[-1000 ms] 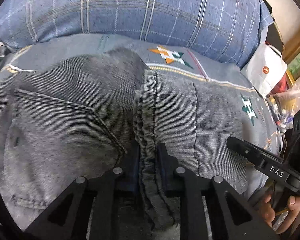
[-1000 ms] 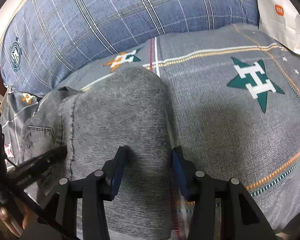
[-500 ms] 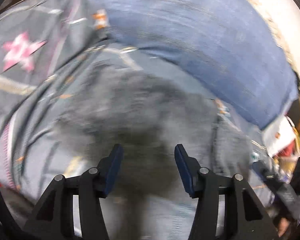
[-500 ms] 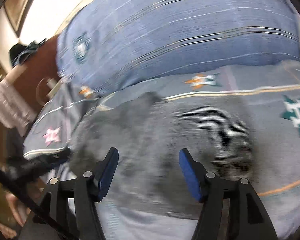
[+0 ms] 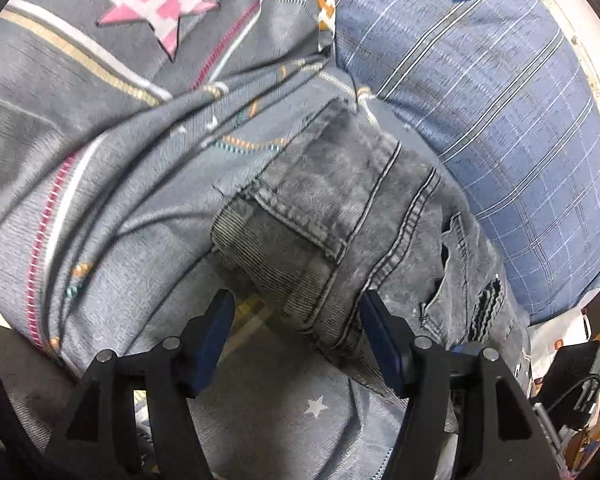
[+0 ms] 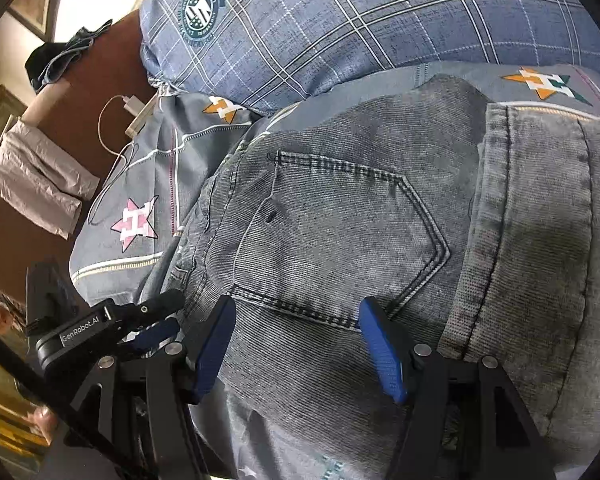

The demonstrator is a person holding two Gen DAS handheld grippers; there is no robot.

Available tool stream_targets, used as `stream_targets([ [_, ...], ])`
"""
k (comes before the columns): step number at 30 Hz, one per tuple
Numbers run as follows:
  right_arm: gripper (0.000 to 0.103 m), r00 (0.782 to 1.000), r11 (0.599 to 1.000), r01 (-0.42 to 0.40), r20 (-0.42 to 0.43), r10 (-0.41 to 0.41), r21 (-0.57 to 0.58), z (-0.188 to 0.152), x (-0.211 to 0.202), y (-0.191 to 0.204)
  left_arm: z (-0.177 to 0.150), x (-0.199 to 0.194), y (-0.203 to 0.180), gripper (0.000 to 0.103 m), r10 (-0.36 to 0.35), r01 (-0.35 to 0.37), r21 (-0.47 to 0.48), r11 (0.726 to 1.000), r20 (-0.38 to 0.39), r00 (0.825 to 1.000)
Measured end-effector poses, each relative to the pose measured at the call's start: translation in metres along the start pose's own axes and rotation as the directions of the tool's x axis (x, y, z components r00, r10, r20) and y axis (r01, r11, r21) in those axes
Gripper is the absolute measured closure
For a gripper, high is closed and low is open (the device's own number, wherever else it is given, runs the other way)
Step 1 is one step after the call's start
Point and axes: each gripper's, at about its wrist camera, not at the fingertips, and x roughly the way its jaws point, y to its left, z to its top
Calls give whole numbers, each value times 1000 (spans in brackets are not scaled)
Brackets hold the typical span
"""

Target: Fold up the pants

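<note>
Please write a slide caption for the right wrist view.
Open right claw over the back pocket of folded grey denim pants on a star-patterned grey bedsheet.

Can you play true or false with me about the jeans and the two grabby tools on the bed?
1. Both tools are open. True: the left tool and the right tool each have their blue pads spread wide with nothing pinched between them.
2. The jeans are bright red. False: they are faded grey denim.
3. A back pocket shows on the jeans. True: its stitched outline comes to a point in the right wrist view.
4. The jeans lie on a bare wooden floor. False: they lie on a grey bedsheet with star prints.
5. A blue plaid pillow sits behind the jeans. True.
</note>
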Motion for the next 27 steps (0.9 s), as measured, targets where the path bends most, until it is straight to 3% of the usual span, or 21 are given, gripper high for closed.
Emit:
stream_targets([
  [2,31,1000,1000,-19,14,18,25,2,-3,-4,-1,12,-5,39,-1,1,13,1000,-37,999],
  [6,30,999,998,-27,29,25,49,3,-12,-8,-5,15,-23,39,33,-34,78,996,5,999],
  [11,17,994,985,-107,31,104,134,8,-21,-21,-8,19,-30,39,64,-66,115,991,16,998],
  [17,15,998,985,-19,59,9,170,16,-43,-36,-10,23,-35,33,84,-86,140,986,19,996],
  [22,11,987,955,-156,74,142,253,19,-49,-51,-9,26,-36,32,88,-89,153,984,18,996],
  [27,11,990,955,-137,77,121,262,17,-50,-51,-9,27,-38,28,91,-92,171,981,17,996],
])
